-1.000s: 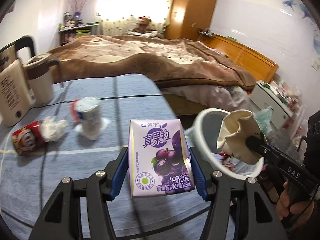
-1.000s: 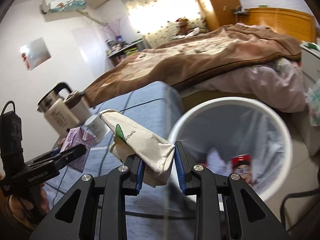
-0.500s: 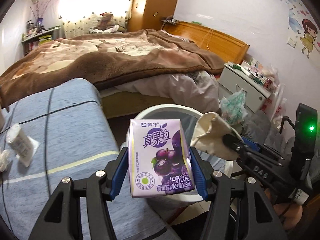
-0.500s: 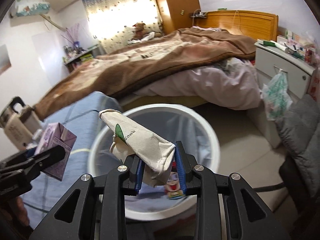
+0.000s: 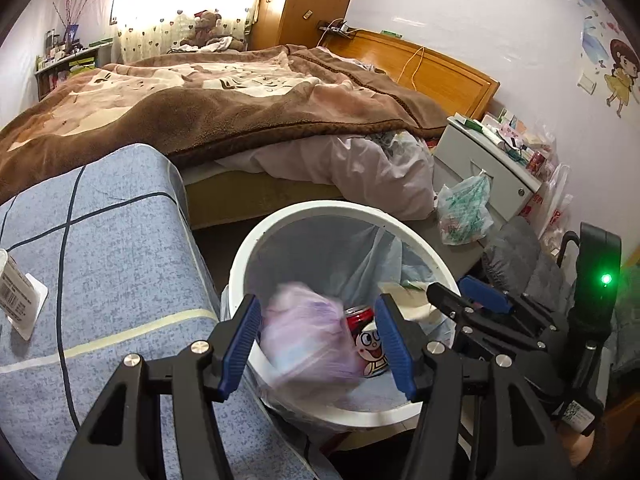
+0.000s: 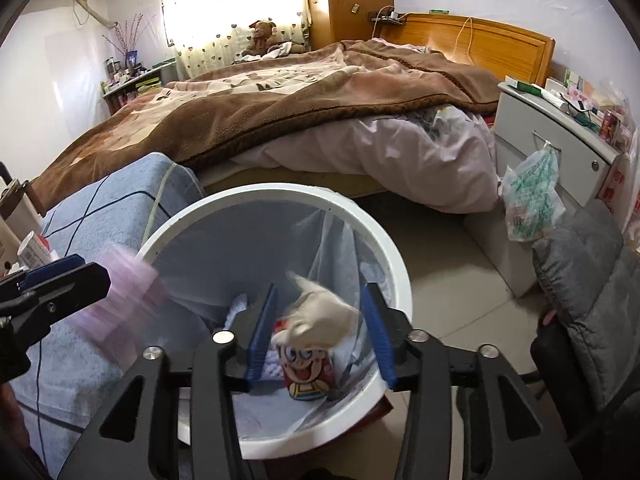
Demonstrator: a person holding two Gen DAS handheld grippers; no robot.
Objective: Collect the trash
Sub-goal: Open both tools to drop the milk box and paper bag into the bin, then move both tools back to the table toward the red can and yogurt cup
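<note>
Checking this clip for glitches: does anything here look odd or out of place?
Only motion blur: the purple carton and the beige paper bag are smeared, apparently falling into the white bin from the open left tool and right tool. A red cartoon can lies inside. Nothing looks spilled.

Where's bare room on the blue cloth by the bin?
Free: the blue cloth between the bin and the white bottle. Crowded: inside the bin, with the red can, falling carton and paper bag.

a brown-blanketed bed [image 5: 224,104] with wooden headboard [image 5: 436,72], orange wardrobe [image 5: 304,0] beside a bright curtained window [image 5: 184,0].
</note>
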